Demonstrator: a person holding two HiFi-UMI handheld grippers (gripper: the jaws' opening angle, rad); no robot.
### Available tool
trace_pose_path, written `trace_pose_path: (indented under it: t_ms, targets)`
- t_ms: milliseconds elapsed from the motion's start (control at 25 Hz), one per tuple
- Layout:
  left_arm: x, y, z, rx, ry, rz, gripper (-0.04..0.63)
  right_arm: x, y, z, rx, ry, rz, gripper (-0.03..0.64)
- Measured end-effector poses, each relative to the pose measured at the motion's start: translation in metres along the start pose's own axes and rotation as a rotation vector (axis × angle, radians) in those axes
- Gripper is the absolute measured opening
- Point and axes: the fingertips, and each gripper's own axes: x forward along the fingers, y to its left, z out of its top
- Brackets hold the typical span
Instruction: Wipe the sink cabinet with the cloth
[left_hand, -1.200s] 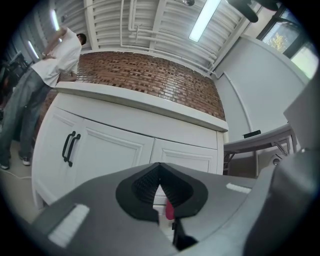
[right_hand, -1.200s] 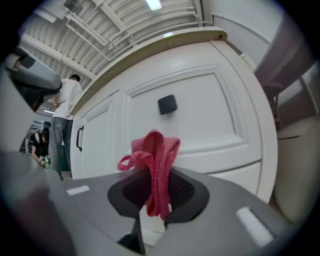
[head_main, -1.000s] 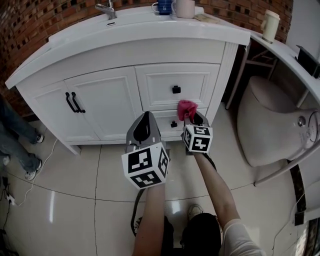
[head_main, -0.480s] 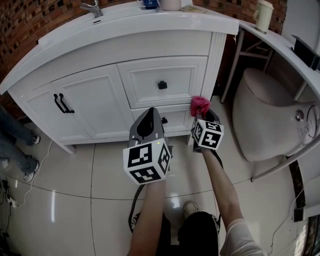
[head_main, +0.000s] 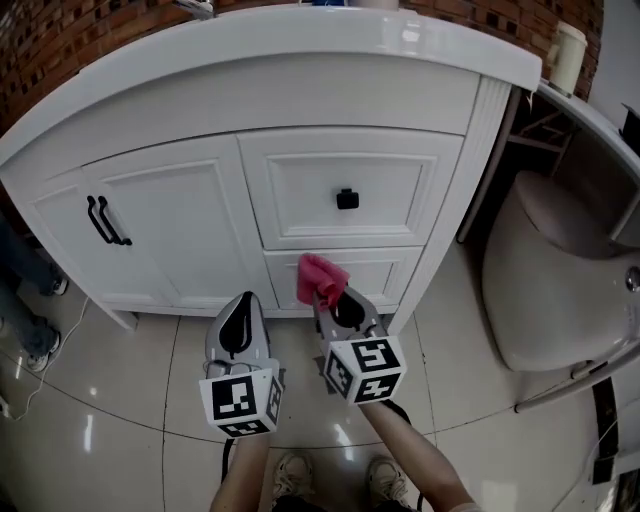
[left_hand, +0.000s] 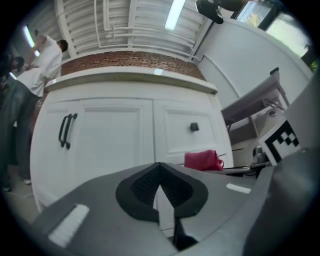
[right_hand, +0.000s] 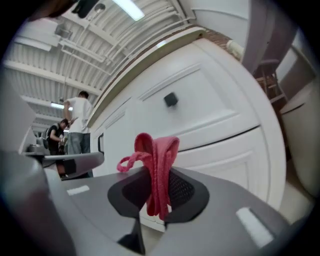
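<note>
The right gripper (right_hand: 159, 202) is pinching a folded pink cloth (right_hand: 157, 160) between its jaws | the cloth is standing upright before the white sink cabinet (right_hand: 220, 115) | a black drawer knob (right_hand: 171, 99) is showing above it

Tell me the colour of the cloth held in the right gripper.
Pinkish red; the cloth shows best in the right gripper view.

No readable text, labels, brands or numbers anywhere; only black-and-white square marker patterns, no legible characters.
</note>
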Motion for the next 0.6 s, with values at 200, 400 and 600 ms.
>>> trace_pose_path:
  t_ms: [200,400,600]
  targets:
    - [0.018,0.036,-0.069,-0.023,0.008,0.089,0.014,0.066,0.035,-0.058,-0.158,0.057,0.096,0.063]
    - [0.028,0.007,-0.081,-0.02,-0.041,-0.002,0.014,0.052,-0.017,-0.04,-0.188,-0.002,-0.008,0.063]
    - [0.034,-0.022,-0.094,-0.01,-0.044,-0.09,0.014,0.031,-0.054,-0.034,-0.092,-0.023,-0.052,0.067]
